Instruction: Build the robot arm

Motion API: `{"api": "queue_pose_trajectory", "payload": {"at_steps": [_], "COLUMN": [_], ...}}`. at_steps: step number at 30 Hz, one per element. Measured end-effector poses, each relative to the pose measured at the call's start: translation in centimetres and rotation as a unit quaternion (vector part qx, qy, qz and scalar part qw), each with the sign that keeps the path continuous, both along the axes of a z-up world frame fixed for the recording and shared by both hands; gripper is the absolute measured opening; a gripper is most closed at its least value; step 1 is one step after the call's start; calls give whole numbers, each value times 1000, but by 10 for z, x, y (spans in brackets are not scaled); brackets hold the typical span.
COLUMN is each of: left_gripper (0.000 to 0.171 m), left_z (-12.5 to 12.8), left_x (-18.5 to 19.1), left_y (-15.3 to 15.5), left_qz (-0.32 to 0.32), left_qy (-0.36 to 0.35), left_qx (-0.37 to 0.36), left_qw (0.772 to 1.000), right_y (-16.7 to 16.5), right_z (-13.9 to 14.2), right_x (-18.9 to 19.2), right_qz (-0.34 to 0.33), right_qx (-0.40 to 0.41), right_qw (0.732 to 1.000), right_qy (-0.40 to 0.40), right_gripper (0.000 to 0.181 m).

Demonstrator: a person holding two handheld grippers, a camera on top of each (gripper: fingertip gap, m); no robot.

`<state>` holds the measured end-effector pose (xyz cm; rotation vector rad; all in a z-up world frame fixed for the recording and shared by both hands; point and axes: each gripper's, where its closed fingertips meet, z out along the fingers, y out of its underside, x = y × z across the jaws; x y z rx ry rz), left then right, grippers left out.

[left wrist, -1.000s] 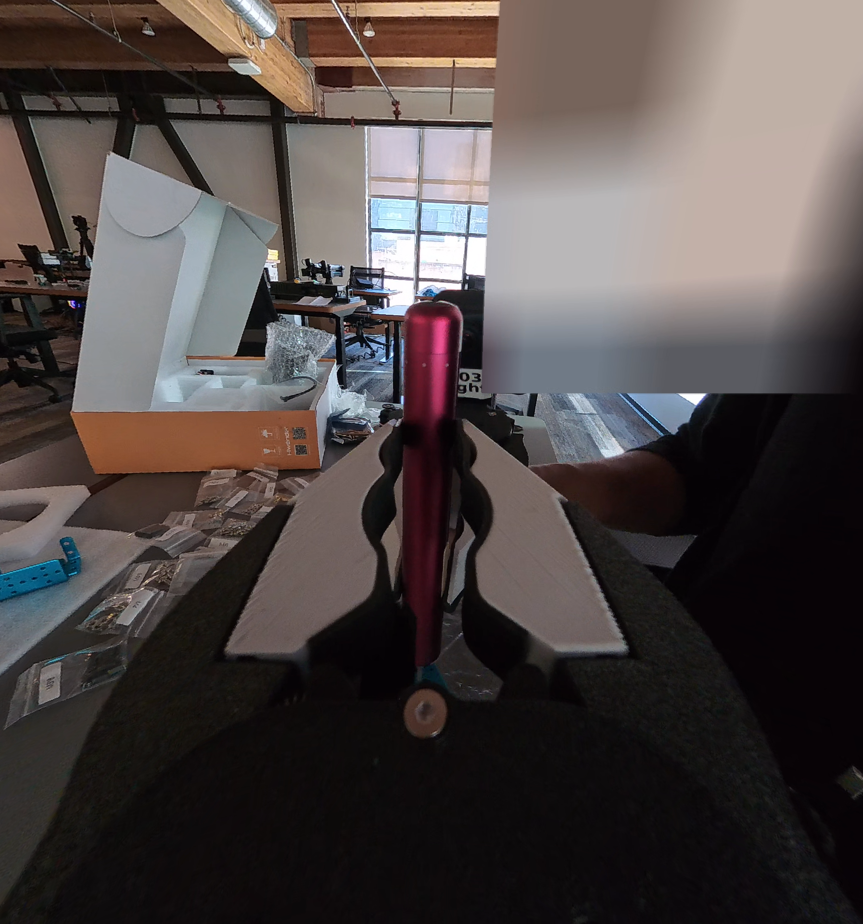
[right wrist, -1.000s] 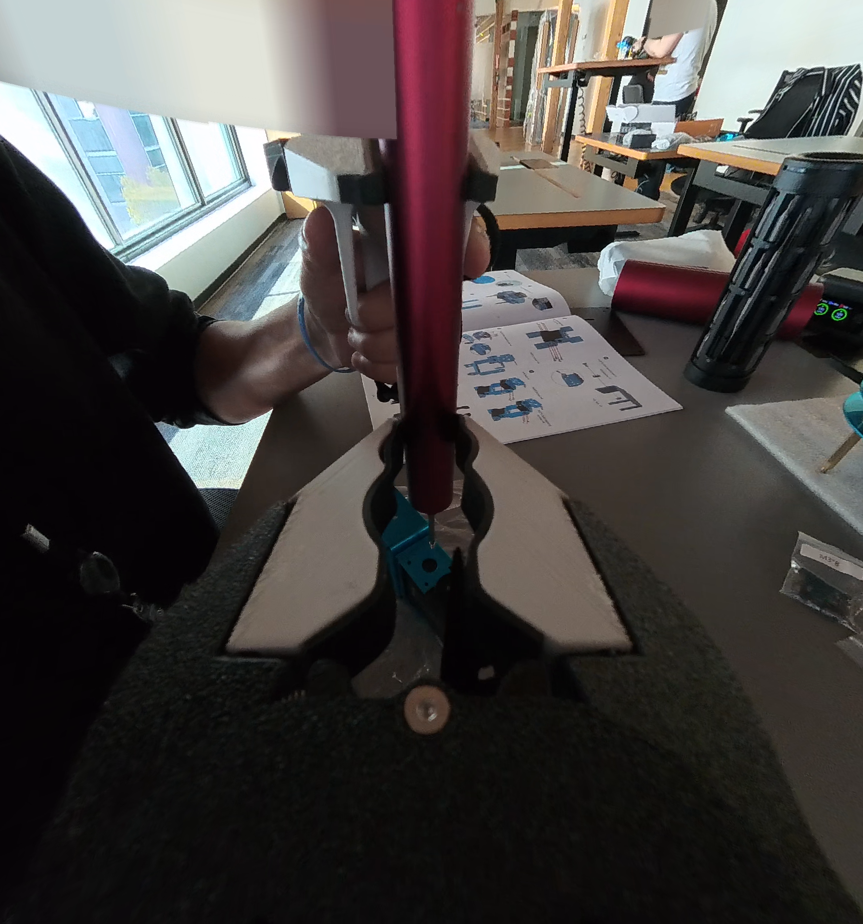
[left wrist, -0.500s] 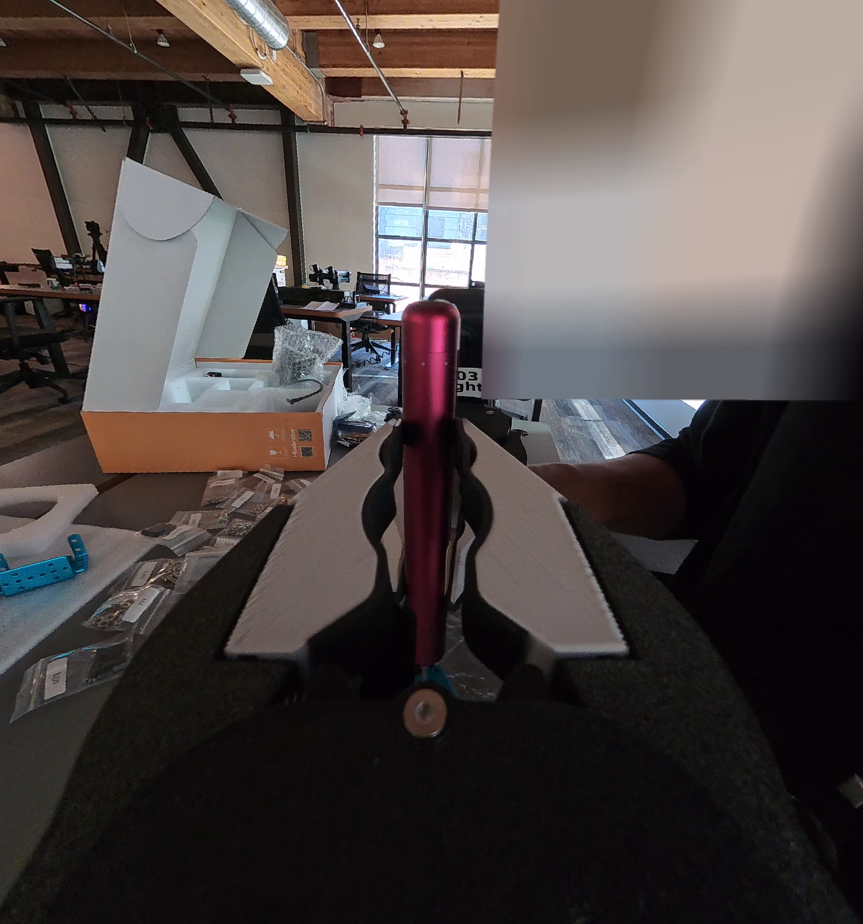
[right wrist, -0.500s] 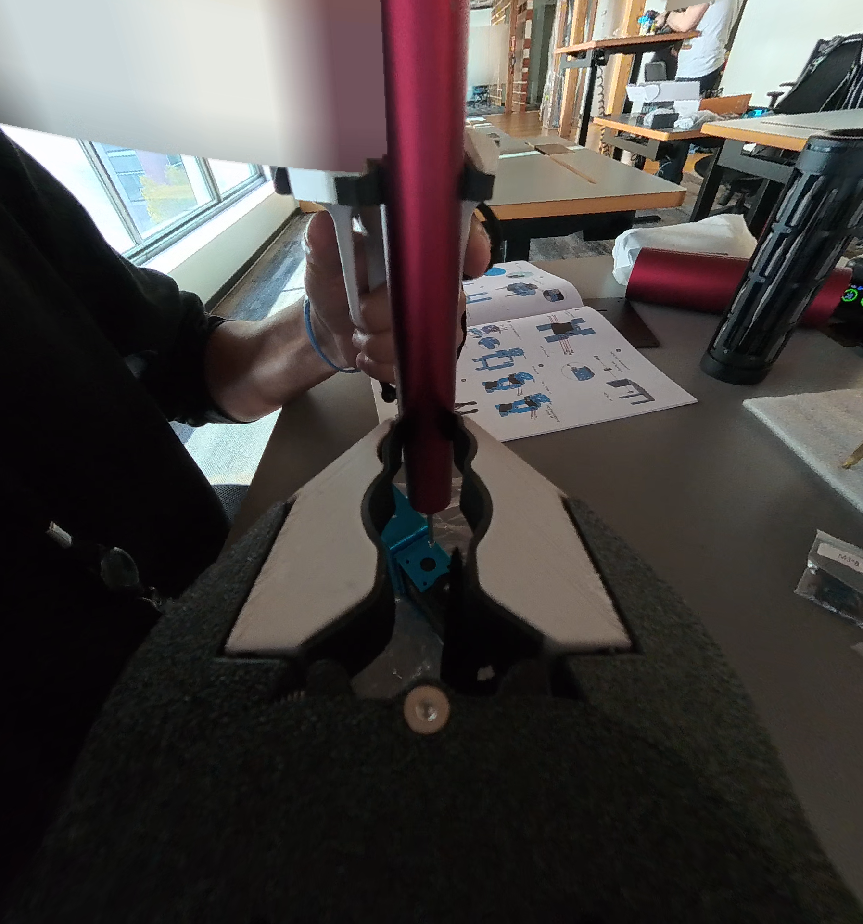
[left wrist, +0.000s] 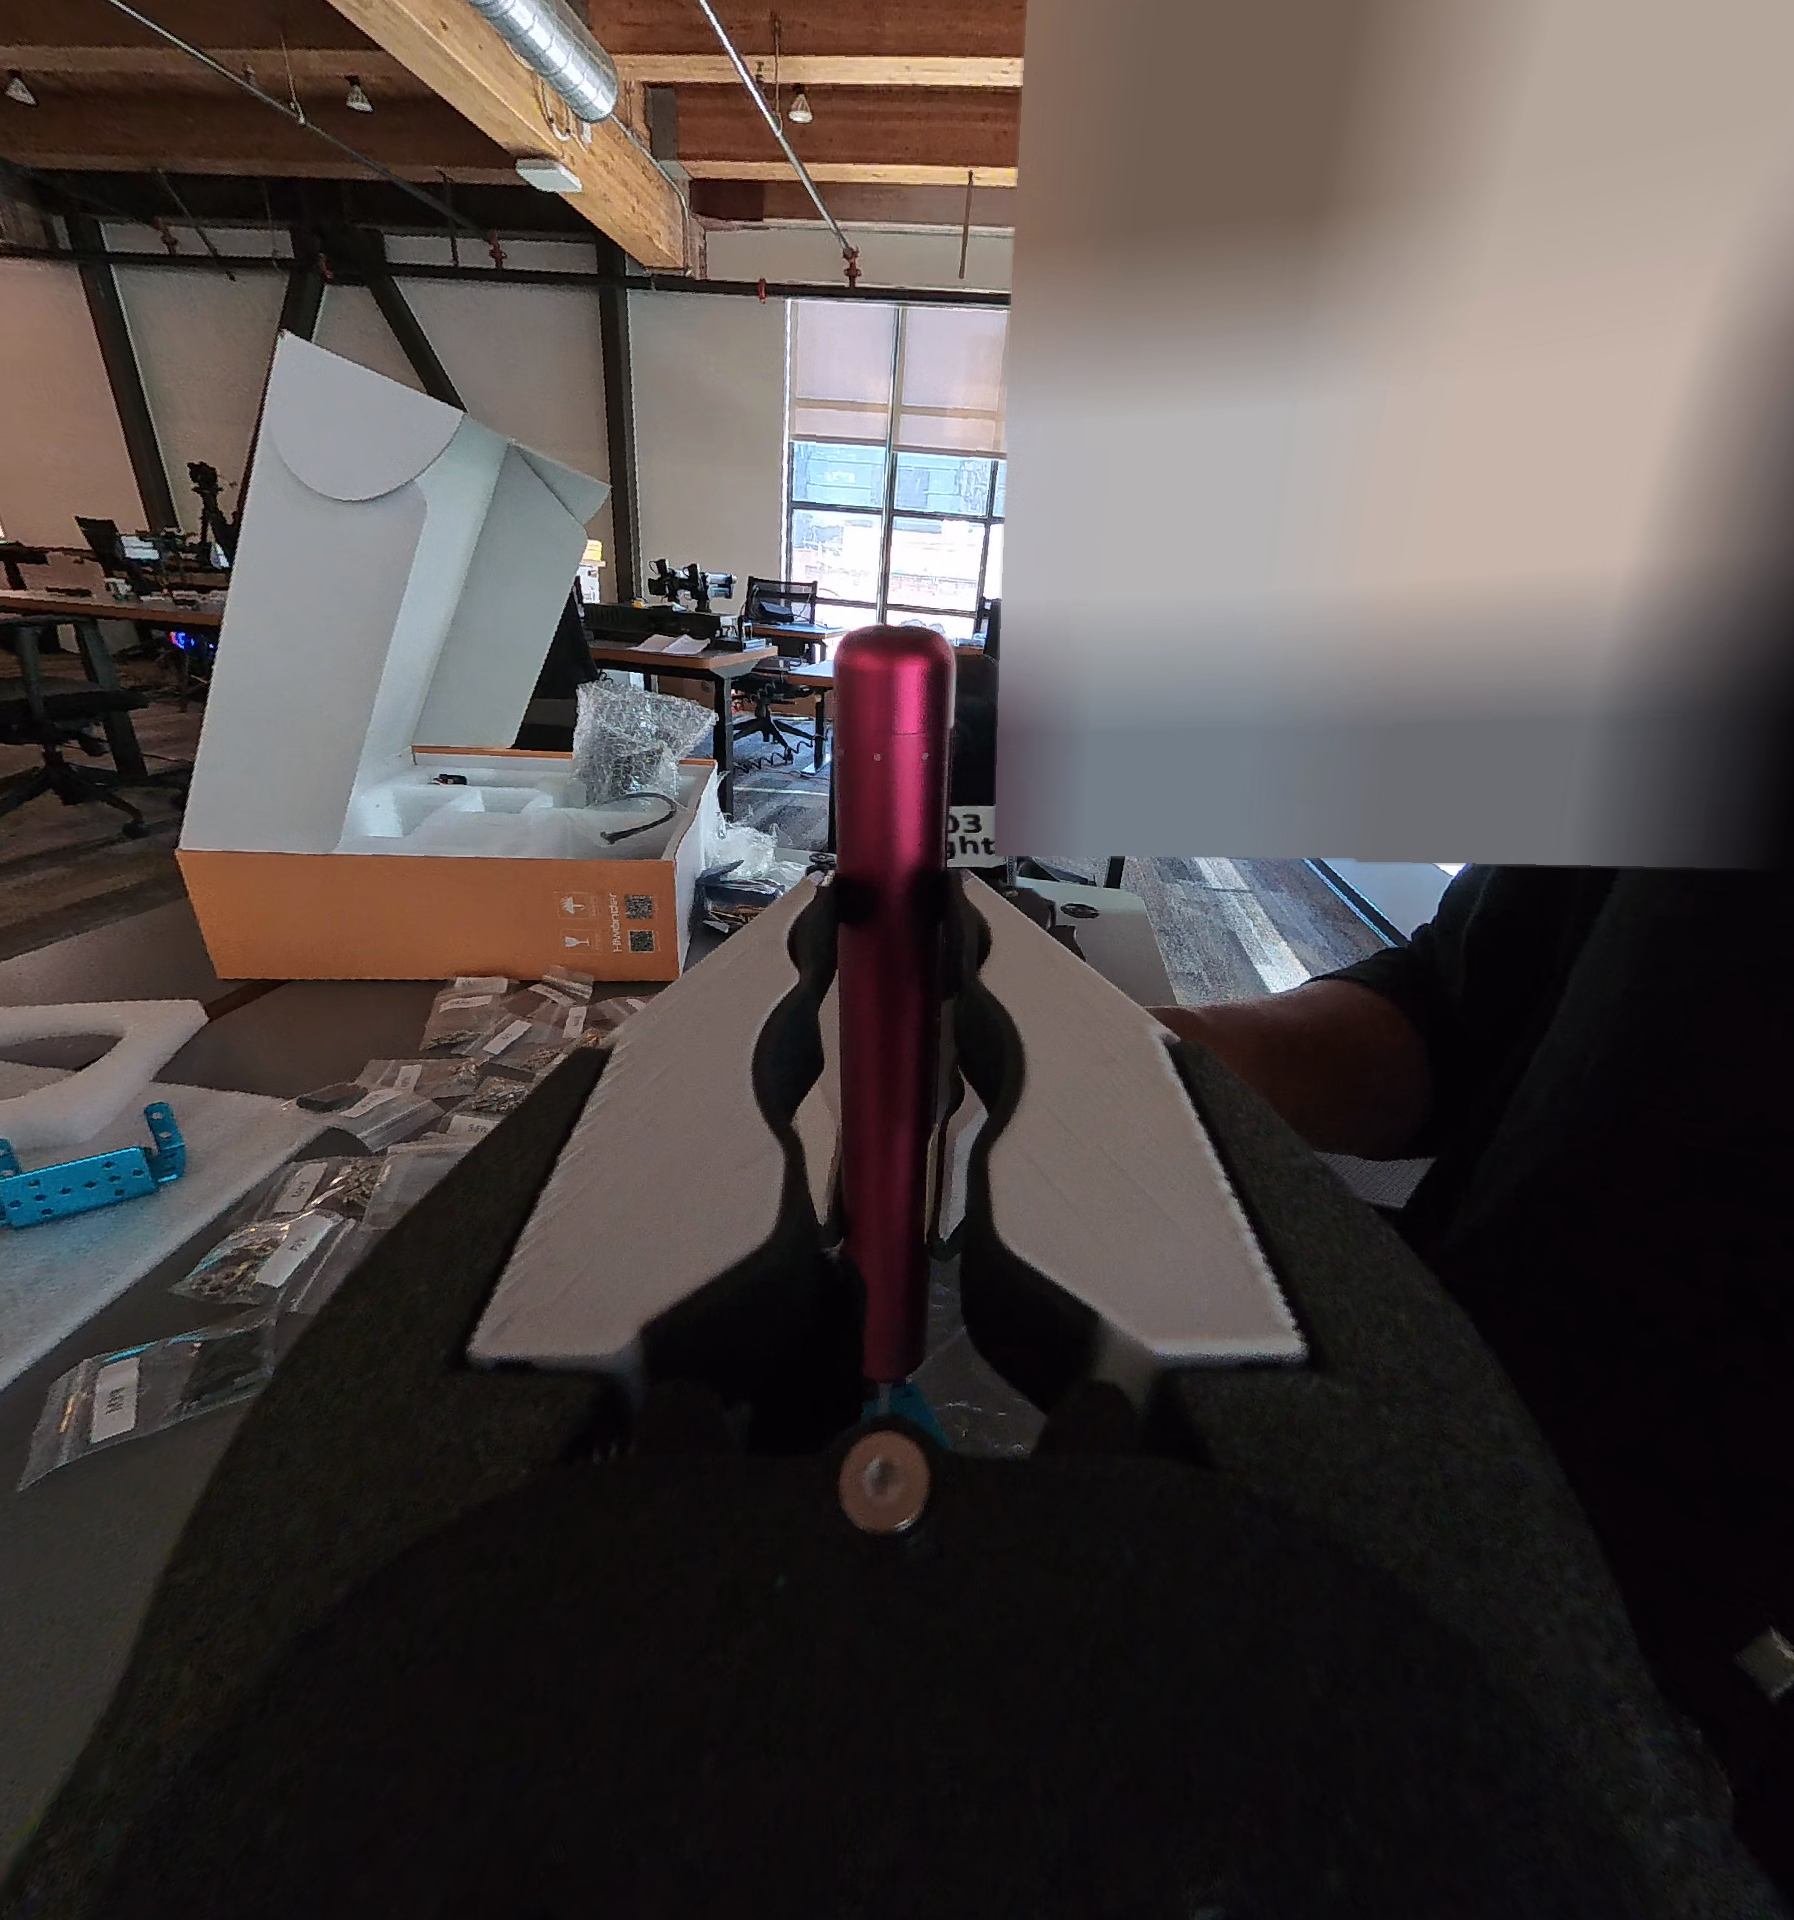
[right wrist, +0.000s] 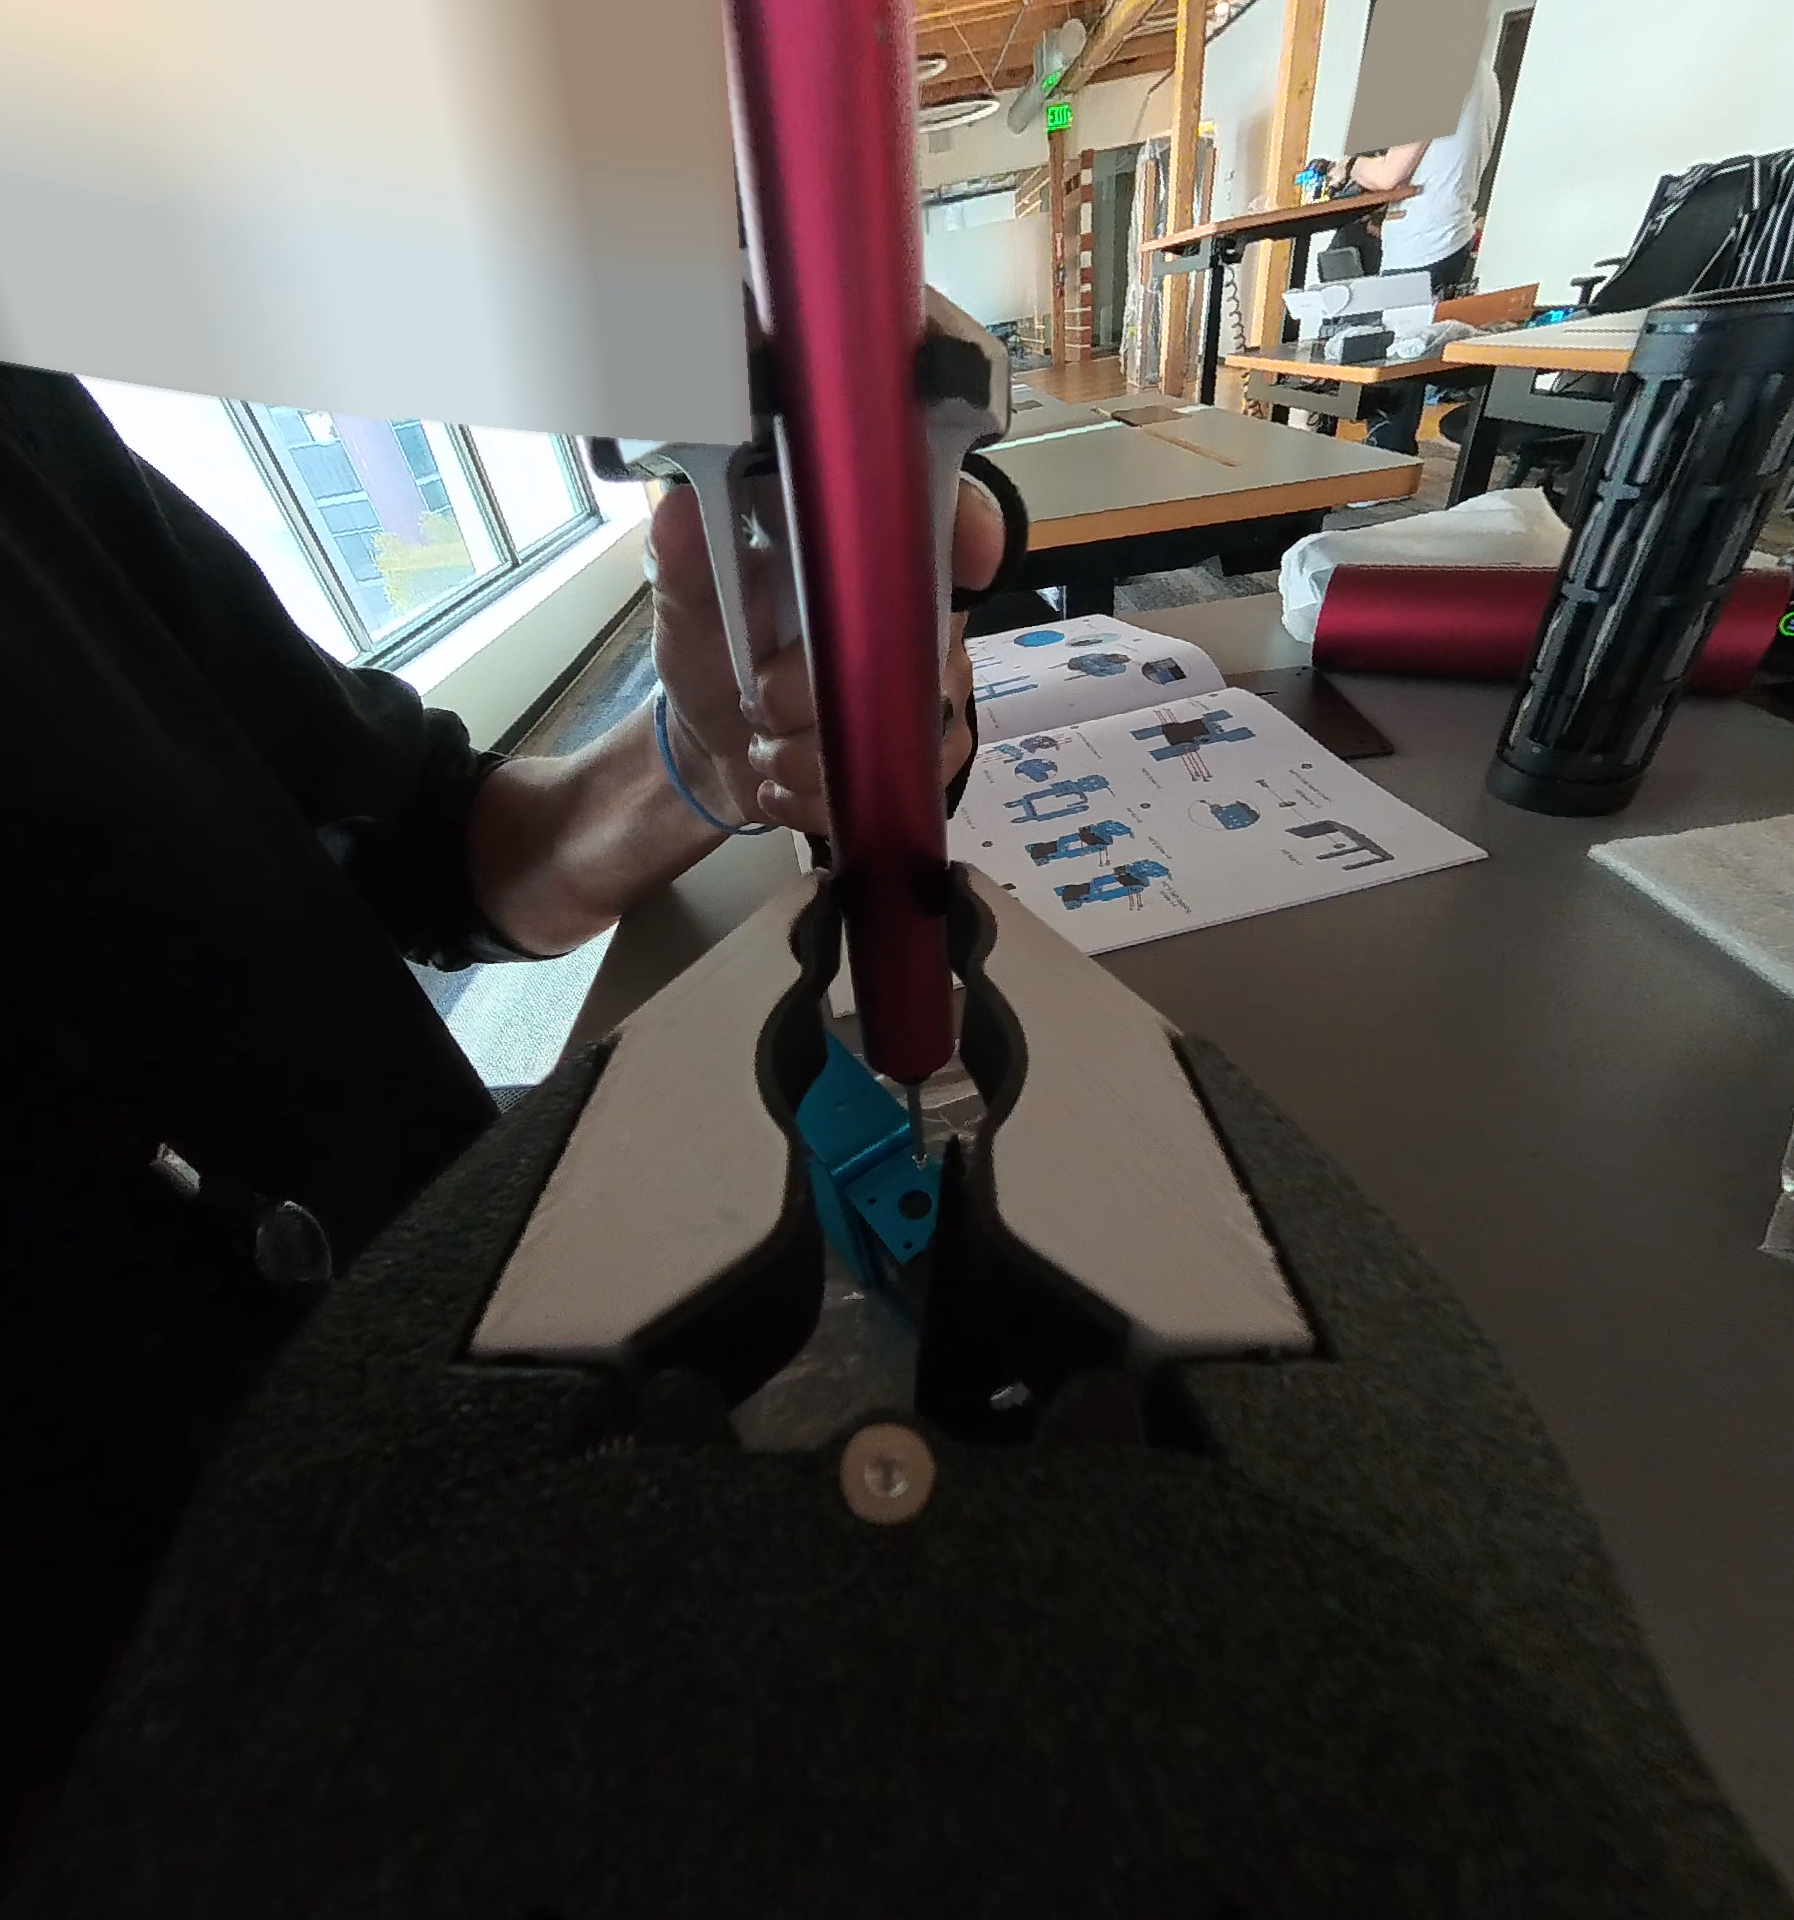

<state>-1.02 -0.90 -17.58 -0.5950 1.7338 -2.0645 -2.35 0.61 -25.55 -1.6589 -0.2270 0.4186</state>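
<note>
My left gripper (left wrist: 891, 894) is shut on a red pen-shaped screwdriver (left wrist: 893, 1039), which stands upright between its fingers. My right gripper (right wrist: 893, 894) is shut on a small blue metal bracket (right wrist: 862, 1174), held deep between its jaws. In the right wrist view the screwdriver (right wrist: 851, 520) comes down from above, leaning slightly left. Its thin bit (right wrist: 917, 1127) touches the top of the bracket. The left gripper (right wrist: 851, 436) and the hand holding it show behind the screwdriver. A sliver of the bracket (left wrist: 898, 1403) shows below the screwdriver in the left wrist view.
An open orange and white box (left wrist: 436, 914) stands at the back left, with several small bags of screws (left wrist: 280, 1247) and a blue U-bracket (left wrist: 82, 1174) on white foam. An open instruction booklet (right wrist: 1184, 800), a black cylinder (right wrist: 1662, 582) and a red tube (right wrist: 1444, 618) are on the dark table. The grippers' ends are close to 8 cm from one another. From either gripper's tips it is about 35 cm to the black cylinder (right wrist: 1662, 582).
Both grips are unchanged and the bit stays on the bracket. Both views have drifted slightly. The screwdriver's top now leans a little more to the left in the right wrist view.
</note>
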Motion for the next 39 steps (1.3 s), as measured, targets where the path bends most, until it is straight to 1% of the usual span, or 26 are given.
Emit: {"api": "queue_pose_trajectory", "payload": {"at_steps": [6,13,24,30,33,35,36,37,39], "left_gripper": [19,19,19,19,19,19,19,19,19], "left_z": [0,-1,-1,-2,-7,-22,-23,-17,-8], "left_x": [0,0,-3,-6,-3,-1,-1,-3,-4], "left_y": [-2,0,-2,-1,1,-5,-8,-10,-10], "left_qz": [4,2,-5,-10,-4,1,5,4,-1], "left_qy": [-5,-1,-8,-11,-4,1,-8,-16,-19], "left_qx": [2,0,5,5,16,63,68,54,39], "left_qw": [1000,1000,1000,1000,1000,998,998,998,999], "right_y": [-1,-3,-4,-6,-8,-9,-10,-11,-13], "right_z": [-1,-1,-1,-2,-7,-25,-22,-14,-7], "right_x": [0,0,-2,-3,3,10,7,4,5], "right_qz": [-1,2,4,11,0,-22,-15,-9,-15], "right_qx": [-2,-3,-10,1,2,-30,-23,-5,5], "right_qw": [1000,1000,1000,999,999,998,999,1000,1000], "right_qy": [-11,-1,-27,-36,-35,-57,-36,-13,-10], "right_gripper": [20,20,20,20,19,20,20,21,21]}}
